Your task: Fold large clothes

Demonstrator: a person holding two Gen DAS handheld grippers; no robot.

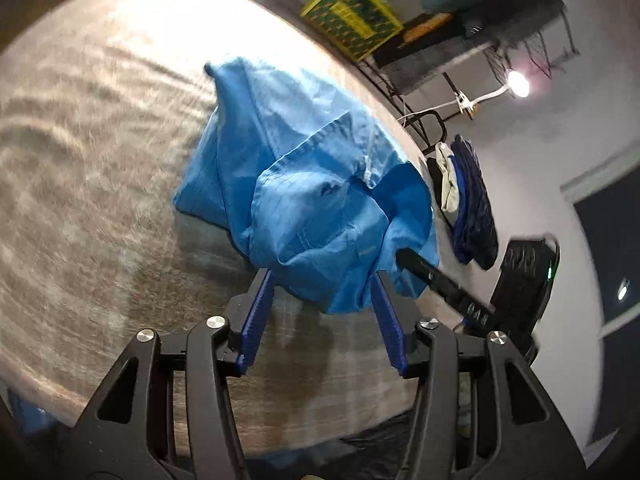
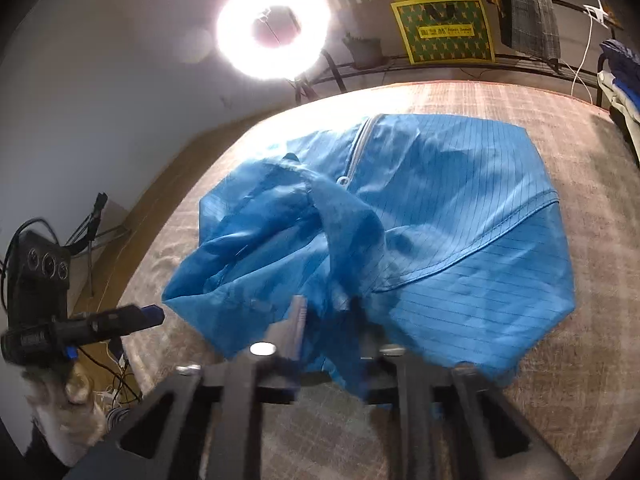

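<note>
Mid-fold, early on; left gripper [image 1: 322, 300] half open, gripping nothing, just short of blue garment [image 1: 304, 184]; right gripper [image 2: 326, 320] blurred, apparently clamped on a garment fold; garment bunched near the woven mat's [image 1: 88, 160] edge; next: spreading flat, finding a sleeve or hem; beyond, folded dark clothes [image 1: 472, 204], yellow box [image 2: 444, 28], glaring ring light [image 2: 274, 26]; nothing blocking.

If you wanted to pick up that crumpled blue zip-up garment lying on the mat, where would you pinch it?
Probably at the straight hemmed edge of the blue zip-up garment, coming in from that open side along the mat. There the cloth lies flat and a single edge is easy to pinch; the middle is a bunched heap of overlapping folds.
</note>
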